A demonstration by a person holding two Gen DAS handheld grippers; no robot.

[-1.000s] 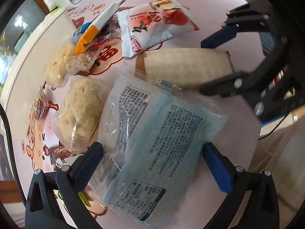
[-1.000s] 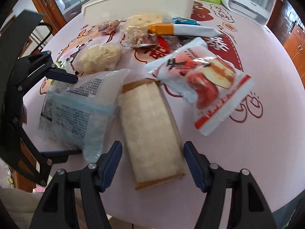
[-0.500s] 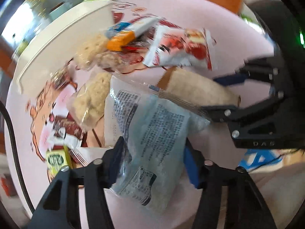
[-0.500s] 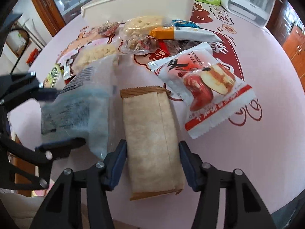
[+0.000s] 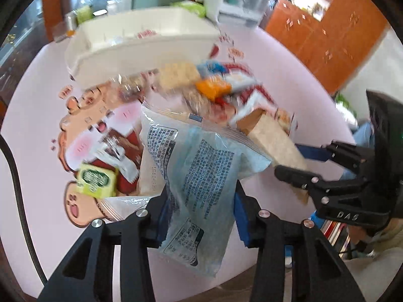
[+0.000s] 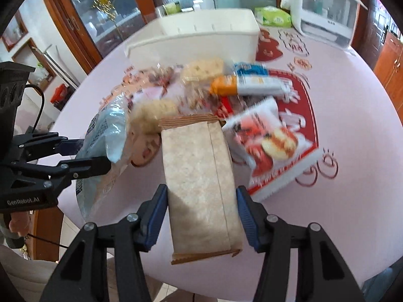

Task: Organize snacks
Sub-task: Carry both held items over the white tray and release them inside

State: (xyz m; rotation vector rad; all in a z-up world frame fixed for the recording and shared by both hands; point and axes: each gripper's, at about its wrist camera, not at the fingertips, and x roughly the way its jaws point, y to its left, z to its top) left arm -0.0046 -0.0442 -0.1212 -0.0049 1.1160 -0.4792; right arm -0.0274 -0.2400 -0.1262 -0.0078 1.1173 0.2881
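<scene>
Item 1, nearest: left claw (image 5: 200, 206), pads pressed in on a pale blue printed packet (image 5: 201, 176). The packet appears raised off the worktop (image 5: 37, 125), its lower end hanging loose below the pads. Risk: the film is thin and slack, and the grip sits low on it; it could slide out or fold over in transit.

Item 2, nearest on the other side: right claw (image 6: 201, 210), pads closed against the long edges of a beige wrapped bar (image 6: 199, 176). The bar's near end juts out past the pads toward the camera. Whether it is clear of the worktop cannot be told. Risk: a narrow sideways hold on a long pack lets it pivot or droop.

Item 3, middle ground: loose heap comprising a red-and-white pouch (image 6: 272, 148), an orange-and-white tube pack (image 6: 252, 83), pale rice-cake packs (image 6: 201, 71) and a small green sachet (image 5: 97, 180). The pouch lies just beside the bar. Risk: dragging the bar forward could snag and scatter the pouch.

Item 4, far: white bin (image 6: 199, 37), open-topped, beyond the heap; likely destination. Risk: both claws travelling together to one opening may collide, or a trailing packet may catch the rim.
</scene>
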